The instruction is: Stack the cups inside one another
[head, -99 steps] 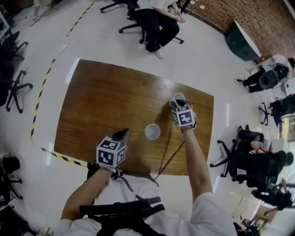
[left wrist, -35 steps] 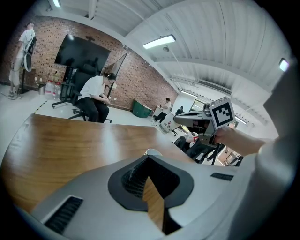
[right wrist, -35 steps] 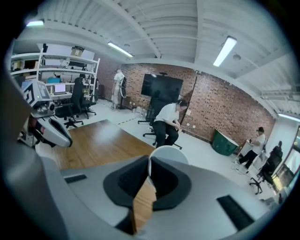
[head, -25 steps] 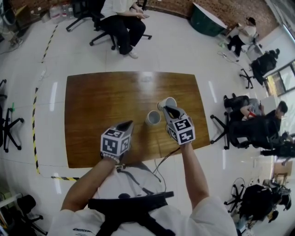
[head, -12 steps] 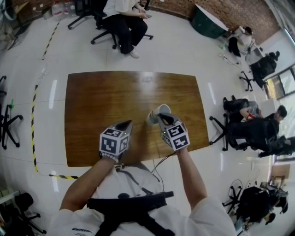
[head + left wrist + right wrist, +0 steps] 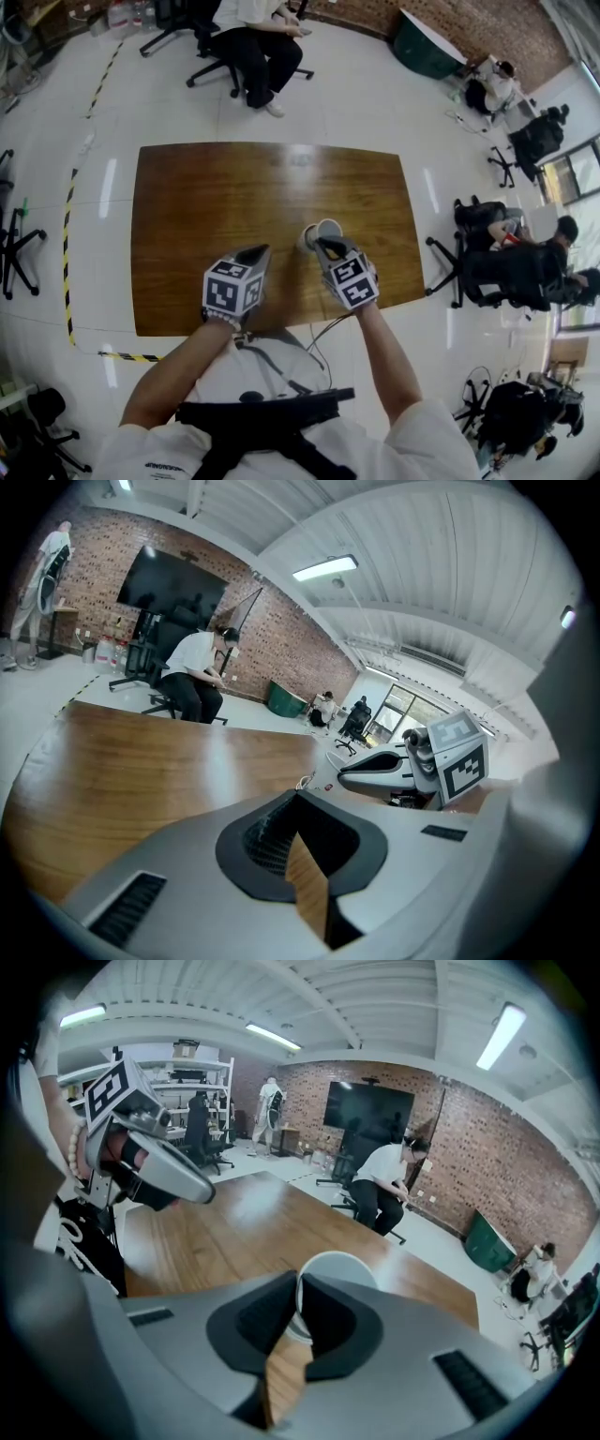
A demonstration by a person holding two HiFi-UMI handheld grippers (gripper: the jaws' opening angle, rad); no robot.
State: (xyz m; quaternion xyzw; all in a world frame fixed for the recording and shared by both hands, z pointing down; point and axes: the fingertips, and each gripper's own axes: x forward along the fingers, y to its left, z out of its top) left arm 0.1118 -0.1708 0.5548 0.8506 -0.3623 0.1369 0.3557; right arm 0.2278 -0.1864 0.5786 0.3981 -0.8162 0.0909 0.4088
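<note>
On the brown table (image 6: 206,206), a white paper cup (image 6: 329,228) hangs tilted from my right gripper (image 6: 322,244), right against a second white cup (image 6: 306,240) that stands on the wood just to its left. In the right gripper view my right gripper (image 6: 298,1283) is shut on the near rim of the held cup (image 6: 339,1267), whose open mouth faces away from me. My left gripper (image 6: 258,251) hovers over the table a little left of both cups. Seen in the left gripper view, the left gripper (image 6: 296,794) is shut with nothing in it.
A person sits on an office chair (image 6: 248,47) beyond the table's far edge. More chairs and people fill the floor to the right (image 6: 506,262). Yellow-black tape (image 6: 70,234) runs along the floor on the left. A cable (image 6: 323,333) hangs over the table's near edge.
My right gripper has carried its cup left, nearer and lower, from the far right of the standing cup to right against it. The left gripper has stayed where it was.
</note>
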